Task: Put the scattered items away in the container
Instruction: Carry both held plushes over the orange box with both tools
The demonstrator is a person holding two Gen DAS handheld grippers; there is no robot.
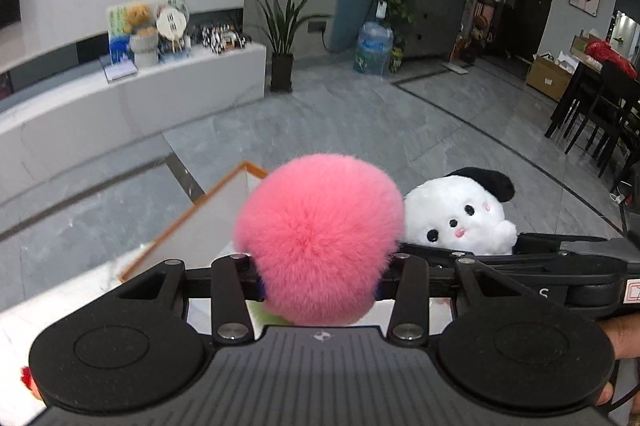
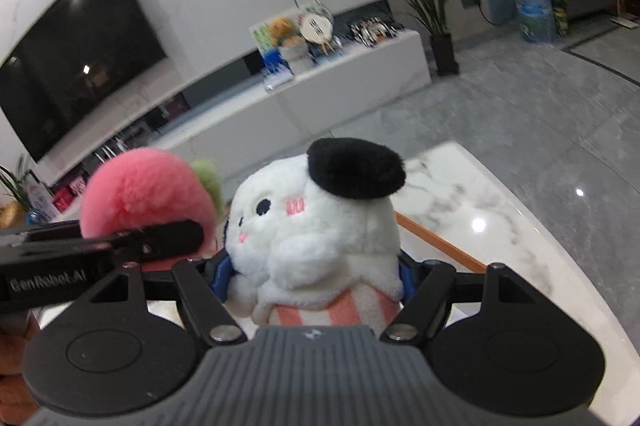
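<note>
My left tongs [image 1: 318,276] pinch the pink pompom [image 1: 320,238]; beside them, my right tongs [image 2: 314,276] clamp the white plush [image 2: 316,226], both lifted above the tabletop [image 2: 480,209] for carrying.

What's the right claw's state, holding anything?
Shut on the white plush: the right claw has a blue pad pressed into each side of it, lifted above the marble table.

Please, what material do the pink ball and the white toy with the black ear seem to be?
Pink ball: long, soft fluffy fur, probably synthetic; fine hairs stand out at its edge. White toy: short matte plush fabric, likely stuffed; its lower part looks like striped orange-and-white fleece.
</note>
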